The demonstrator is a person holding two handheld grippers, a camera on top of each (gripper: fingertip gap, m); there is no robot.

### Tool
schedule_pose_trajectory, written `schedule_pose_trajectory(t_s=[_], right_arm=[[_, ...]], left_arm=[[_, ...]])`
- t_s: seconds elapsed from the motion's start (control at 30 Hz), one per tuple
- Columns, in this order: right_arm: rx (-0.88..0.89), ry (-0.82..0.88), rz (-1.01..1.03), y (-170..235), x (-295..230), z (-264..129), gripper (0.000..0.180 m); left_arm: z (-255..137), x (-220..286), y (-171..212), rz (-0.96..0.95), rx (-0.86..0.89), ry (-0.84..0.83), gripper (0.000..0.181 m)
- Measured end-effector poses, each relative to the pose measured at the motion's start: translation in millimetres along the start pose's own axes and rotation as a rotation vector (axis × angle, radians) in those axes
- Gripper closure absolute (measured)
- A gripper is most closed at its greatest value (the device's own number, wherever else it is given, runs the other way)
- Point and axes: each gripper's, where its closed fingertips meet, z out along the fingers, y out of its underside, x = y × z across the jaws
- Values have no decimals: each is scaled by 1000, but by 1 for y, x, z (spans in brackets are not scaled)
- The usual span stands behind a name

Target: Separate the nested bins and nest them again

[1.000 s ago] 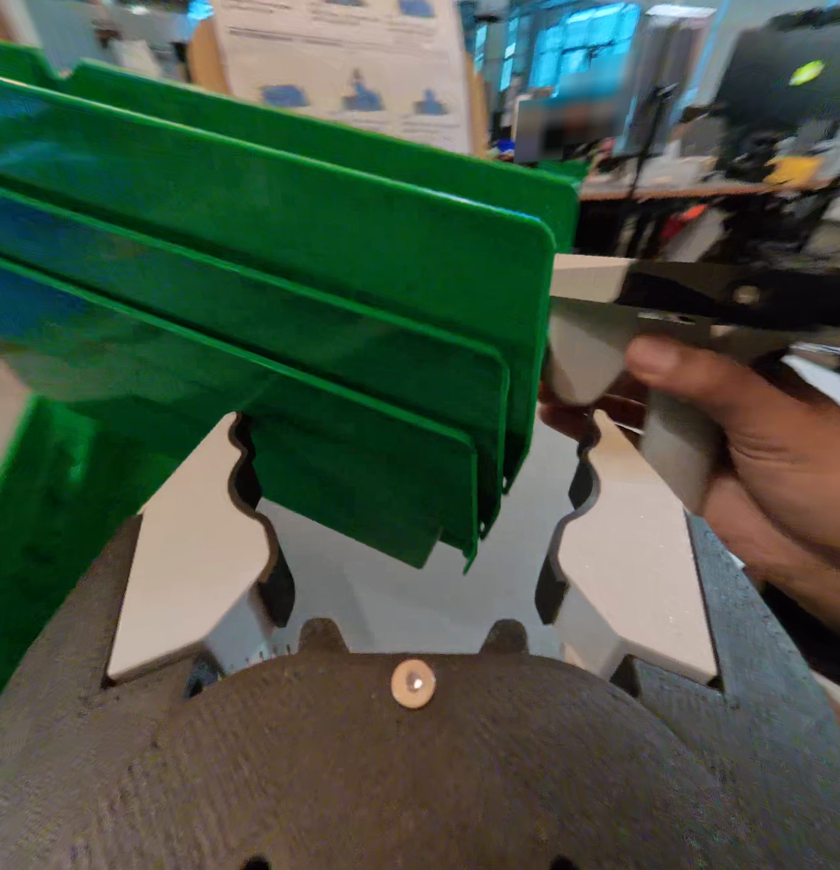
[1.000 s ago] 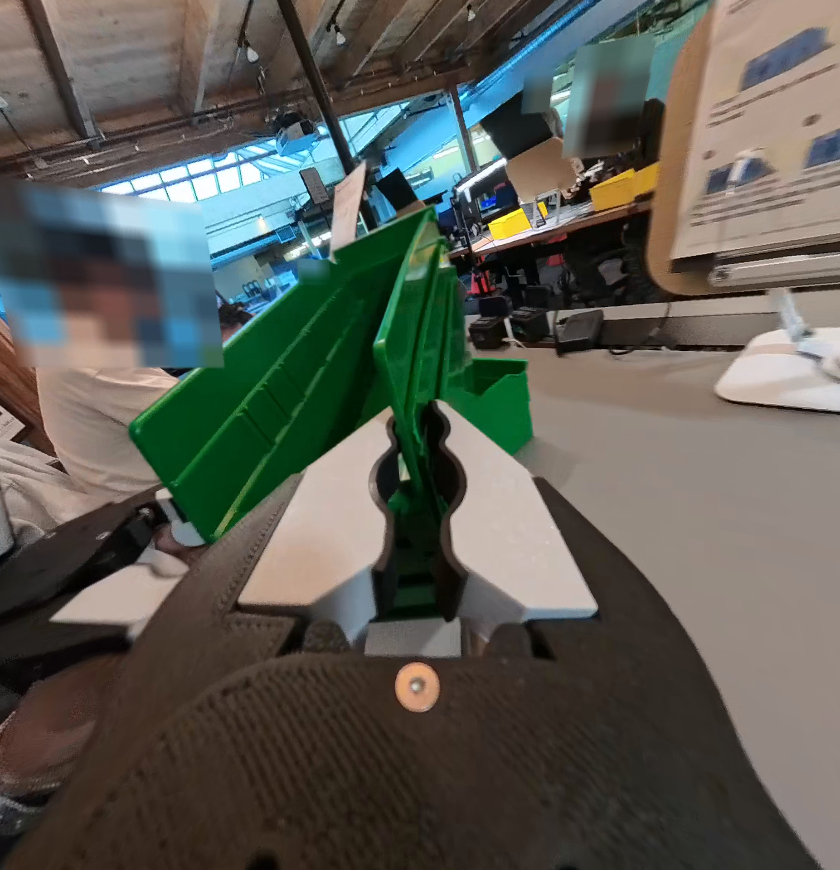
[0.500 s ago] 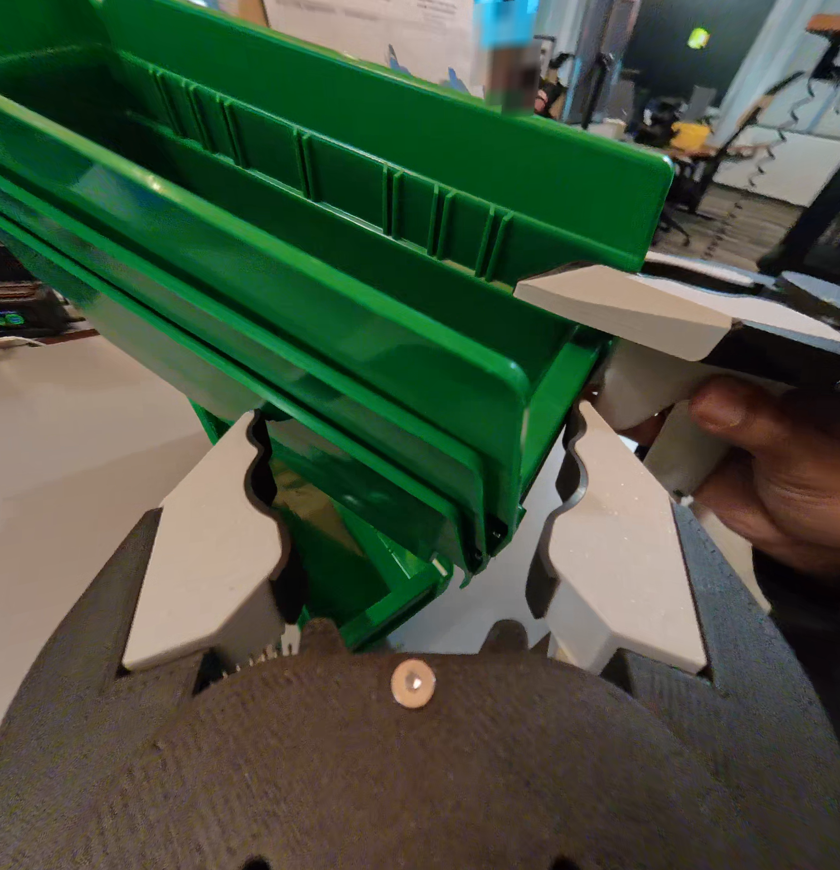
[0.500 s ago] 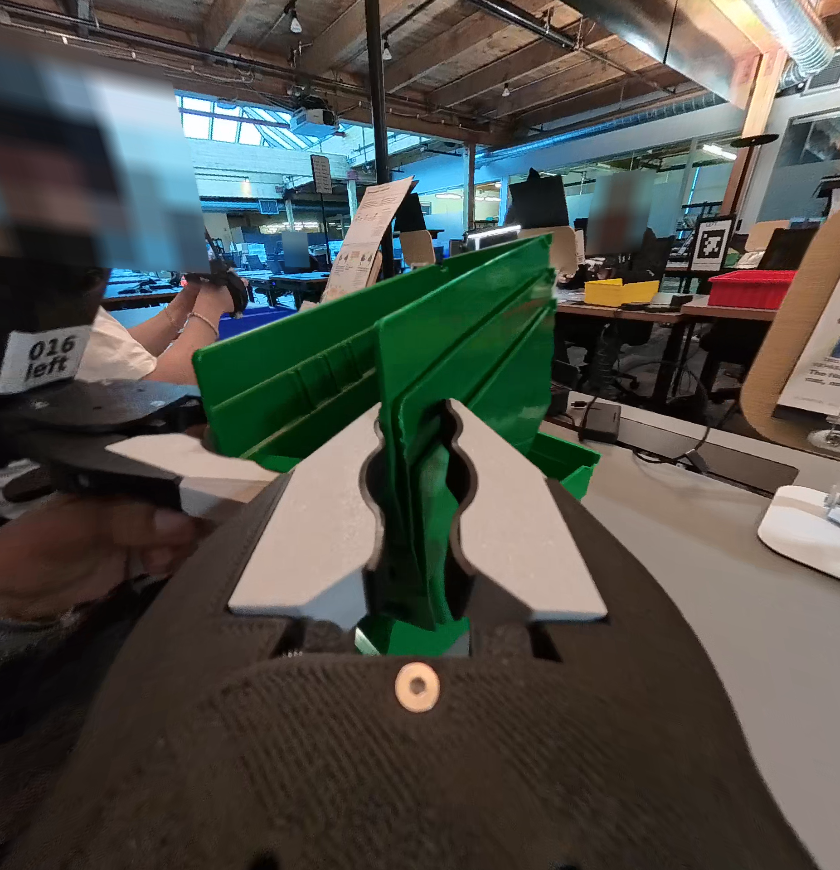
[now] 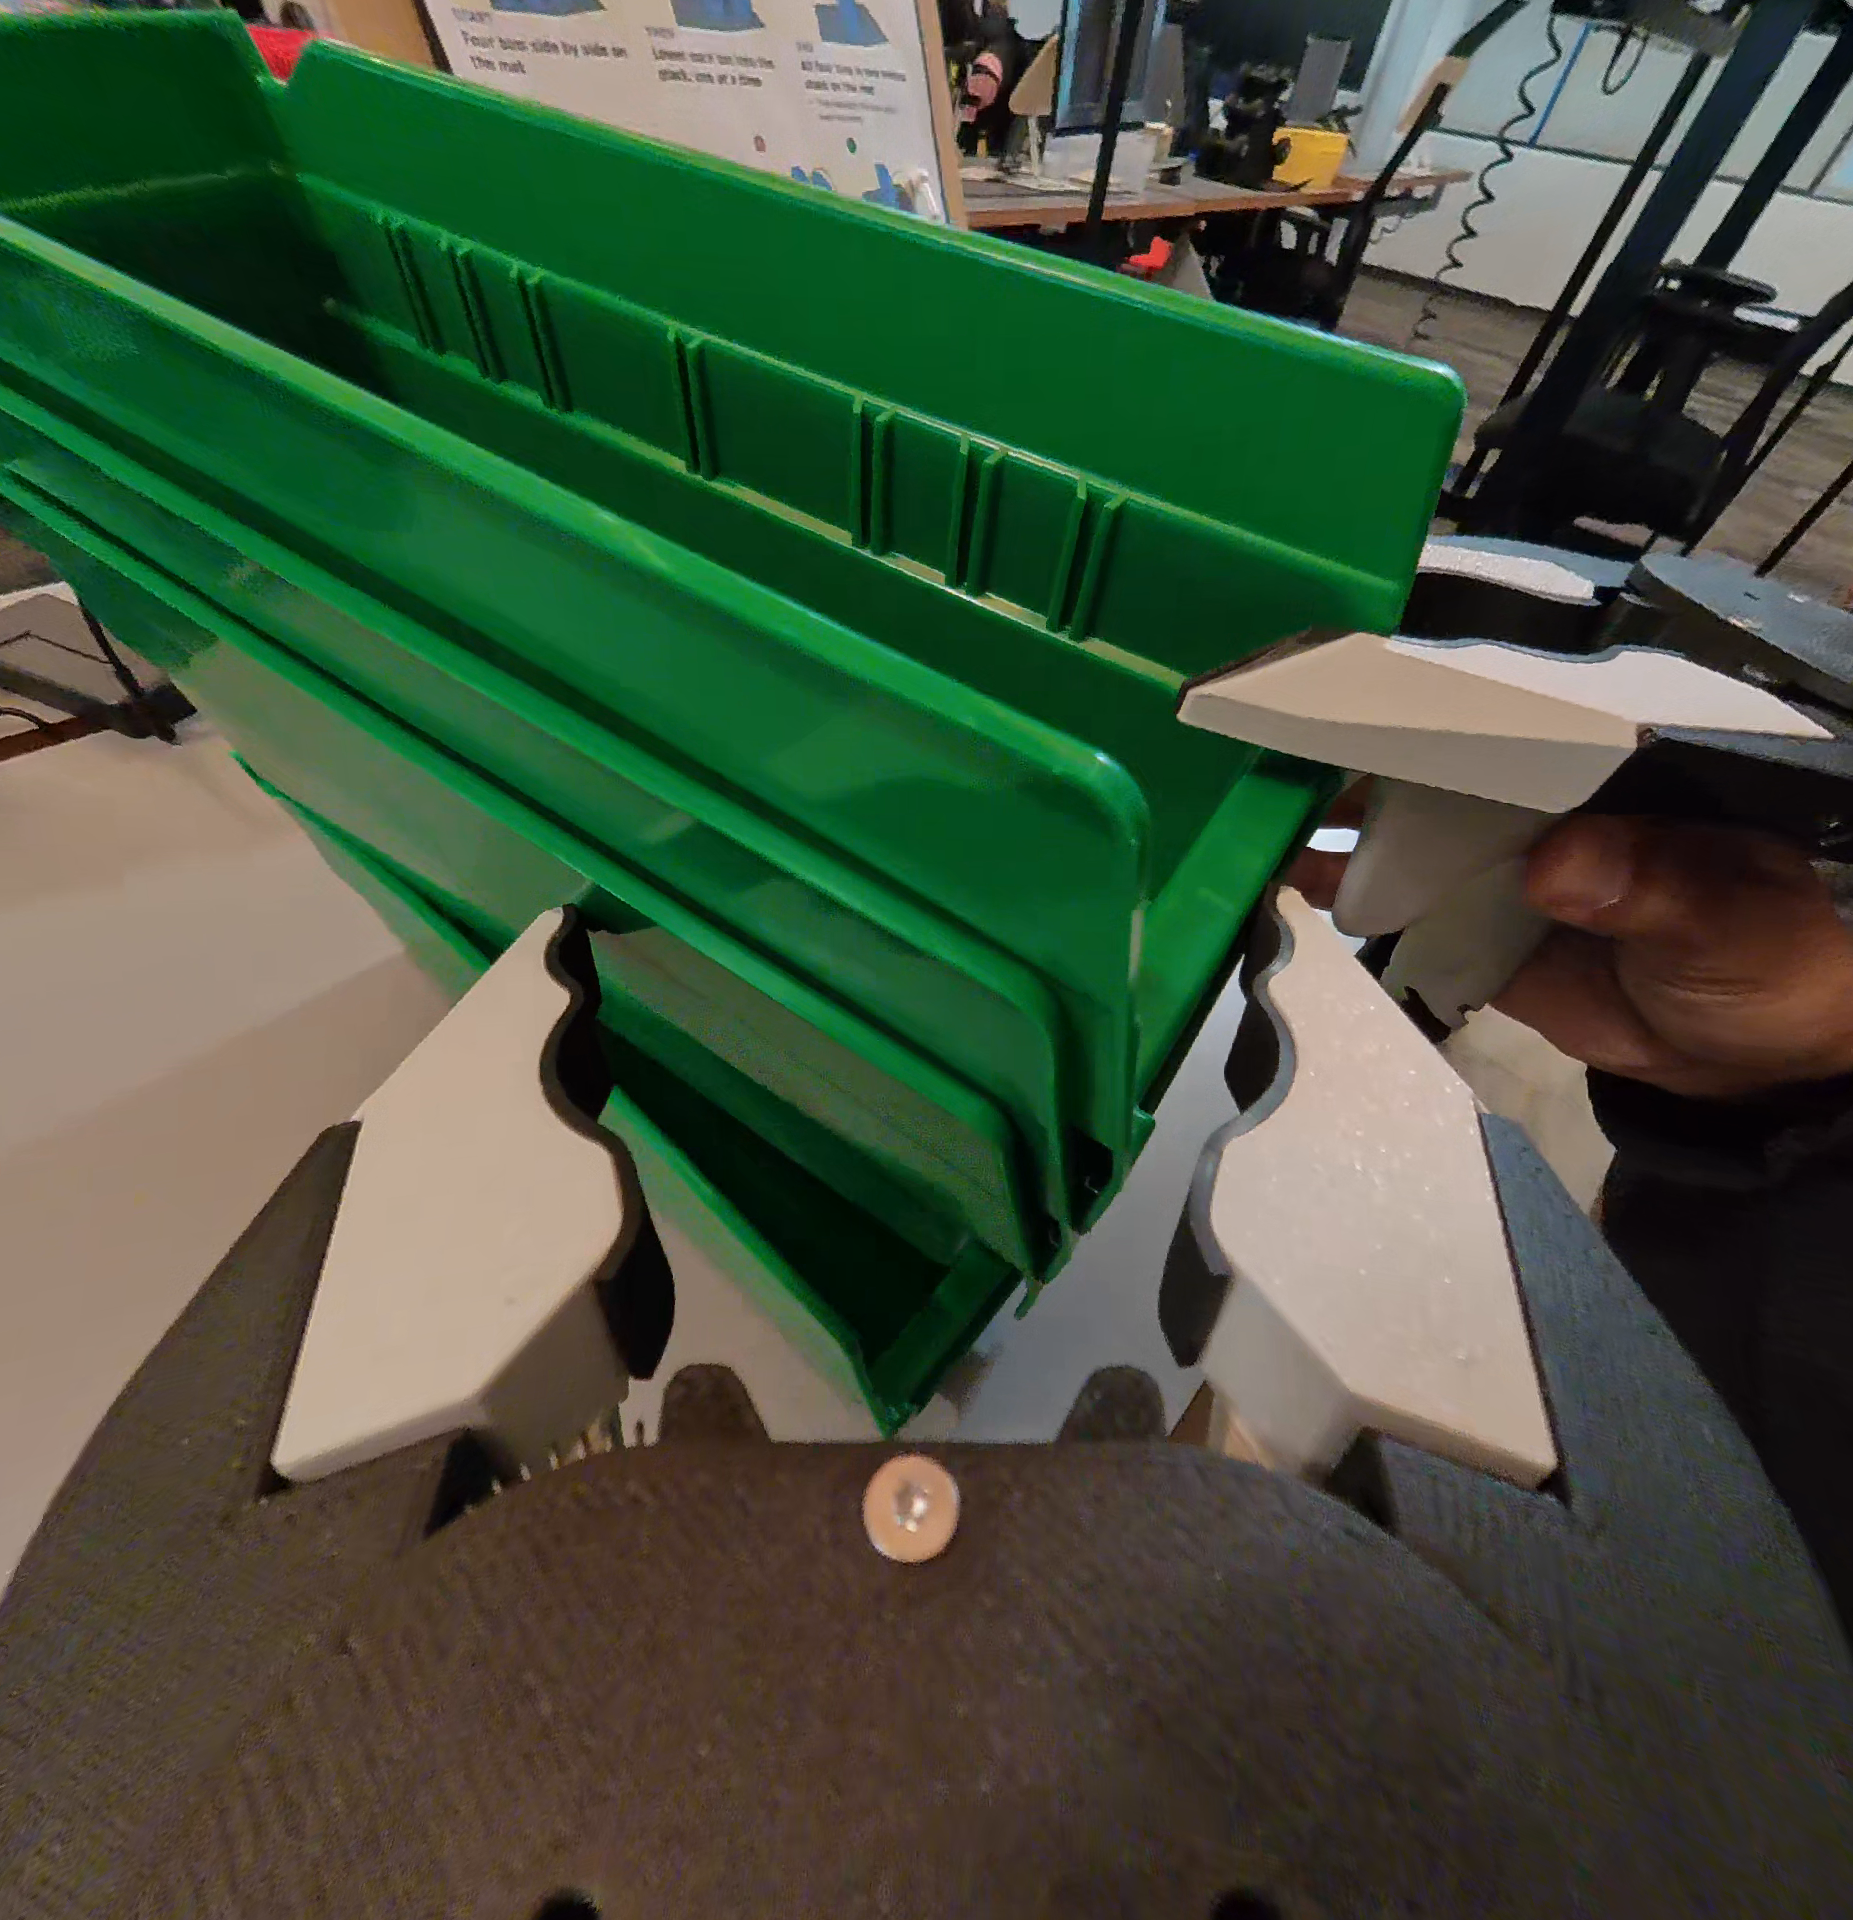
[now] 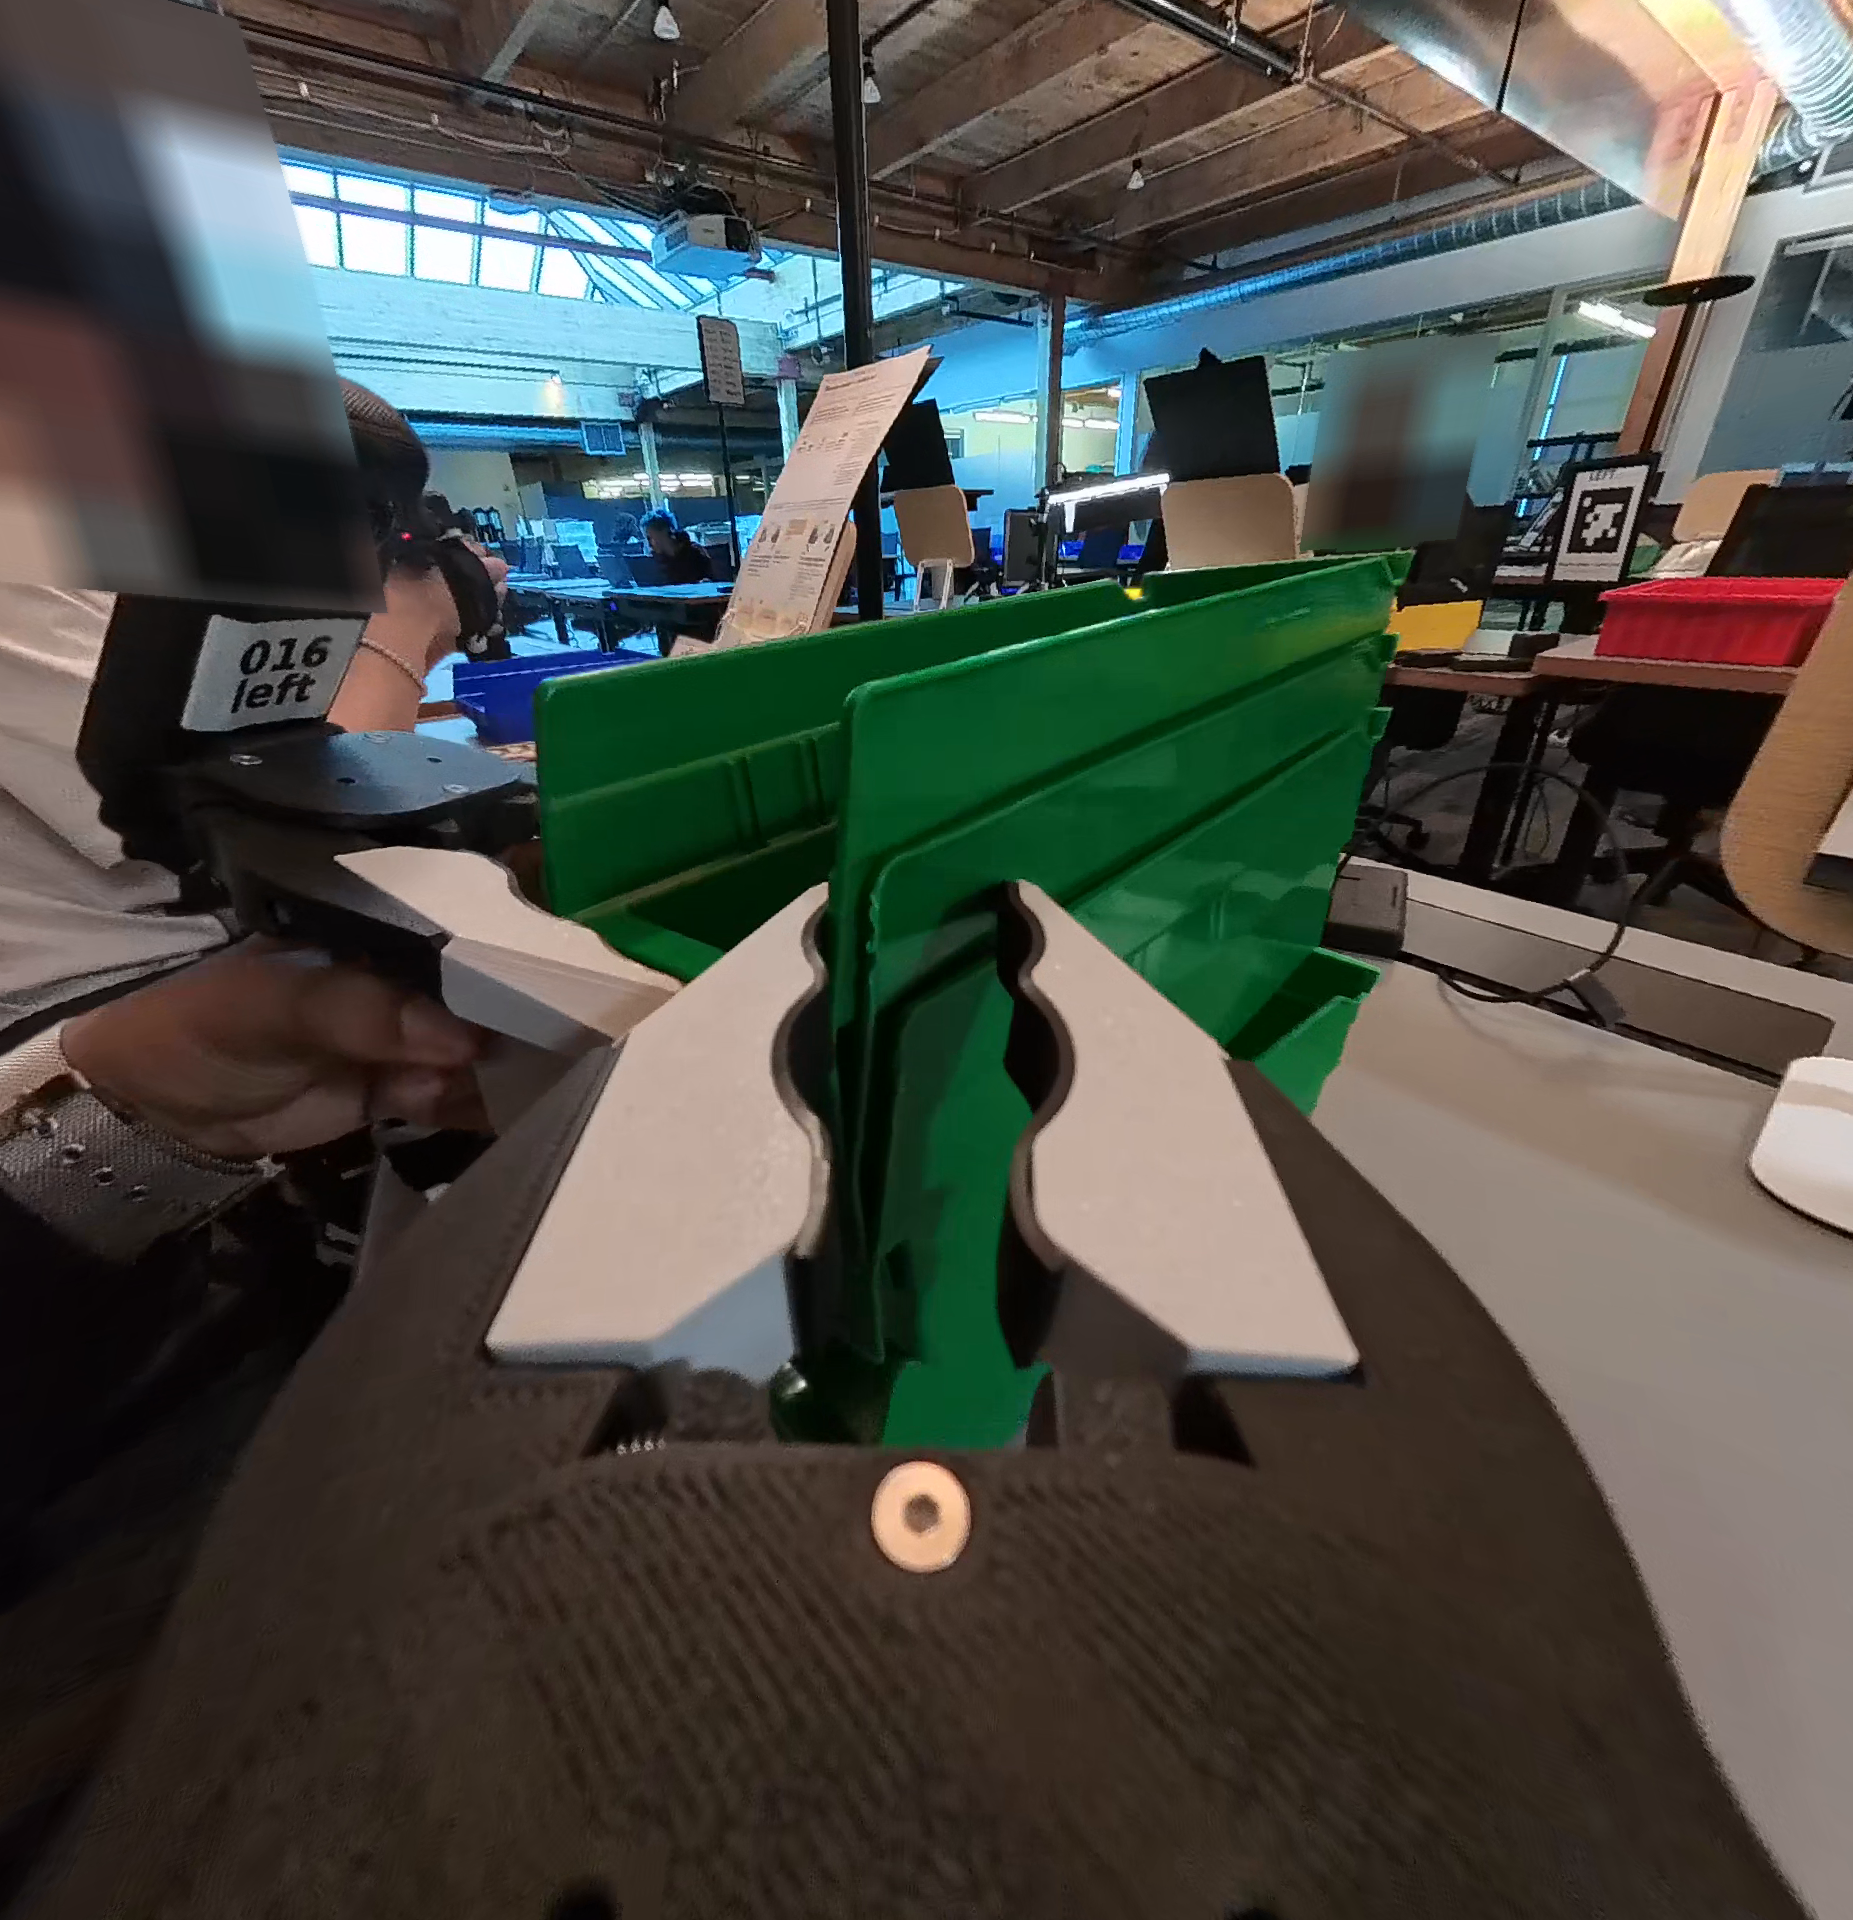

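A stack of nested green bins [image 5: 693, 644] lies tilted over the grey table [image 5: 122, 987], open side up. My left gripper [image 5: 917, 914] is open, and the near lower corner of the stack sits between its fingers [image 5: 454, 1195] without being pinched. My right gripper [image 6: 917, 899] is shut on the stack's end walls [image 6: 1109, 790], with several nested green walls between its fingers [image 6: 1161, 1143]. The right gripper also shows in the left wrist view [image 5: 1306, 644] at the stack's right end. The left gripper shows in the right wrist view [image 6: 506, 935], beside the stack.
A hand [image 5: 1680, 966] holds the right gripper's grip. An instruction board [image 5: 693, 83] stands behind the bins. A white base [image 6: 1826, 1143] and a black box with a cable [image 6: 1369, 904] sit on the table to the right. Other desks lie beyond.
The stack has swung from steeply tipped to flatter, open side up. My left gripper has moved in around its near corner. My right gripper's fingers stand wider, with more walls between them.
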Motion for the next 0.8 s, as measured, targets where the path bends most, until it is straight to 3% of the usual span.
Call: schedule_pose_trajectory(t_s=[0.4, 0.8], right_arm=[[18, -21, -10, -1, -6, 6, 147], [-66, -46, 16, 44, 8, 6, 145]], left_arm=[[-3, -7, 3, 16, -69, 84, 58], [14, -20, 38, 18, -142, 46, 57]])
